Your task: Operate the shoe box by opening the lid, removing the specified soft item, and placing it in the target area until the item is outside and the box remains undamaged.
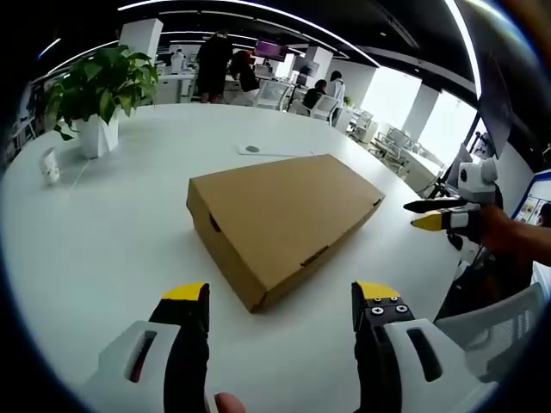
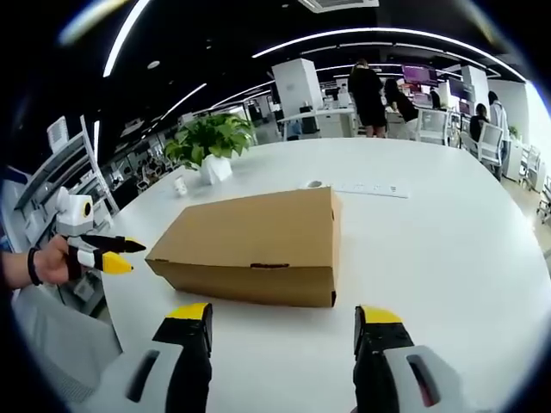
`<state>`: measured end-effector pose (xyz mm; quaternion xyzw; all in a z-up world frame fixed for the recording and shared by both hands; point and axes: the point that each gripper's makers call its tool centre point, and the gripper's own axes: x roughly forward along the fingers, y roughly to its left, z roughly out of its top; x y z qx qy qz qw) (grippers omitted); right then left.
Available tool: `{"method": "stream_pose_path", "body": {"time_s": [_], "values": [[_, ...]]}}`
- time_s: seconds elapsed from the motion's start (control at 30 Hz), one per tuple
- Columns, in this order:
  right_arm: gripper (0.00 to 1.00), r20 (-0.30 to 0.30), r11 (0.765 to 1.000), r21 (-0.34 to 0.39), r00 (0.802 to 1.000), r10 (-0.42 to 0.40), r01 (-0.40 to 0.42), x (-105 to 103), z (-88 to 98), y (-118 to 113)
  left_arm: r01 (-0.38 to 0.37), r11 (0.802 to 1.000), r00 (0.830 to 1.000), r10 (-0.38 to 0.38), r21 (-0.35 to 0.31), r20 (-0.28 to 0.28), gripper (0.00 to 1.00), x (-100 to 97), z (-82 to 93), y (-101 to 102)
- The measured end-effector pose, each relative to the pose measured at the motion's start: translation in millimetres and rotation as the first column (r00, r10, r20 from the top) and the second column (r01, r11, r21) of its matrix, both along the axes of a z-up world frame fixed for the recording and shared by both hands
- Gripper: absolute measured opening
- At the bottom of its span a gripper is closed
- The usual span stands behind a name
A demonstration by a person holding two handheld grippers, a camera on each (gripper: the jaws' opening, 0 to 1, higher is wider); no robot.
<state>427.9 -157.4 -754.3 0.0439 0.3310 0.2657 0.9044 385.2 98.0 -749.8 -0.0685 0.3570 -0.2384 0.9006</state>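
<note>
**Lid shut, both grippers off the box**

I see the shoe box (image 1: 284, 225) closed on the white table (image 1: 103, 249), straight ahead of my left gripper (image 1: 282, 303); its long axis slants away rightward. My right gripper (image 2: 284, 322) faces its long front side. Both sets of jaws gape wide, holding nothing, neither touching it.

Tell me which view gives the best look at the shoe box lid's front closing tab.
The right gripper view: the shoe box presents its long front wall square on, with the tab slot dark along the lid's edge. The left gripper view shows the box corner-on, so that slot looks slanted and foreshortened. The lid is shut in both.
</note>
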Motion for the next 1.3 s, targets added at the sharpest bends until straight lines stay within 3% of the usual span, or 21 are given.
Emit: {"method": "stream_pose_path", "body": {"time_s": [0.17, 0.97, 1.13, 1.3], "values": [[0.65, -0.014, 0.997, 0.06, 0.999, -0.038, 0.039, 13.1, 0.5, 2.0, 0.017, 1.0, 1.0, -0.017, 0.005, -0.002, 0.69, 3.8, -2.0, -5.9], [0.57, -0.077, 0.994, 0.093, 0.995, -0.057, 0.064, 32.1, -20.3, 25.5, 0.032, 0.999, 0.999, -0.031, 0.026, -0.016, 0.63, 25.3, -15.4, -10.6], [0.58, -0.085, 0.993, 0.103, 0.995, -0.052, 0.06, 32.3, -20.4, 24.8, 0.035, 0.999, 0.999, -0.034, 0.029, -0.021, 0.61, 28.2, -19.1, -12.1], [0.53, -0.067, 0.984, 0.151, 0.994, -0.085, 0.094, 41.4, -11.9, 24.3, 0.038, 0.999, 0.999, -0.037, 0.03, -0.019, 0.59, 32.8, -19.8, -14.8]]}}
